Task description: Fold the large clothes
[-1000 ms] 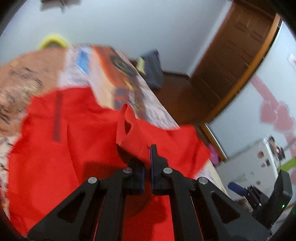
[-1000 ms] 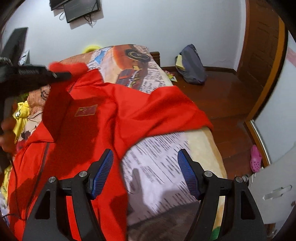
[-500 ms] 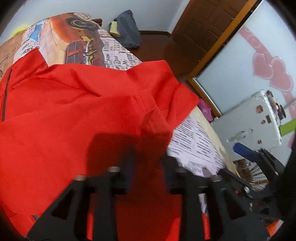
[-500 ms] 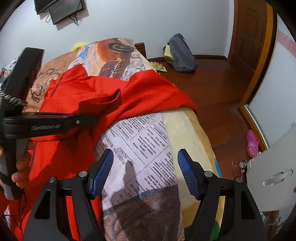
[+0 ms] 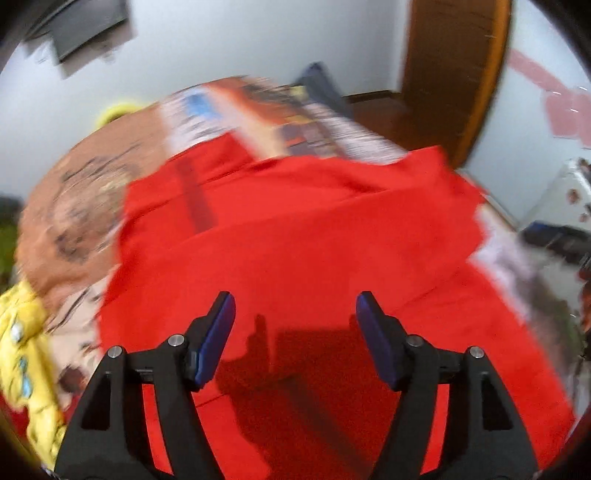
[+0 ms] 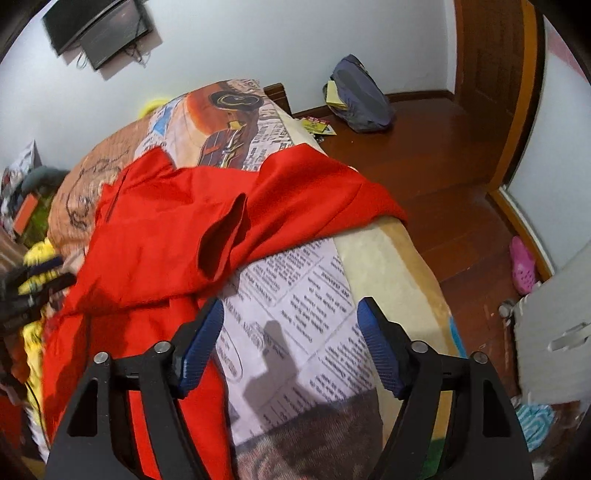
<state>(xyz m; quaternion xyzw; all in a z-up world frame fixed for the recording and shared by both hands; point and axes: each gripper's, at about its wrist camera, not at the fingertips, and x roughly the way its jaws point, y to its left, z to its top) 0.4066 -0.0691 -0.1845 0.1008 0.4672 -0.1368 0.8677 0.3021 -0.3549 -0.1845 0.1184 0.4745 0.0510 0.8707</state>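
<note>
The left gripper (image 5: 295, 317) is opening over the red garment (image 5: 314, 258), nothing between its jaws. The right gripper (image 6: 291, 325) is opening too, empty, above the newsprint bedspread (image 6: 306, 295) where the garment is lying.

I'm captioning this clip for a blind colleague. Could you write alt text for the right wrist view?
A red jacket lies loosely folded on a bed with a newspaper-print cover, one sleeve laid across its body. The right tool hangs over the bare cover beside it, opening, nothing between its blue pads. Behind: wooden floor, a dark bag, a wall screen.
</note>
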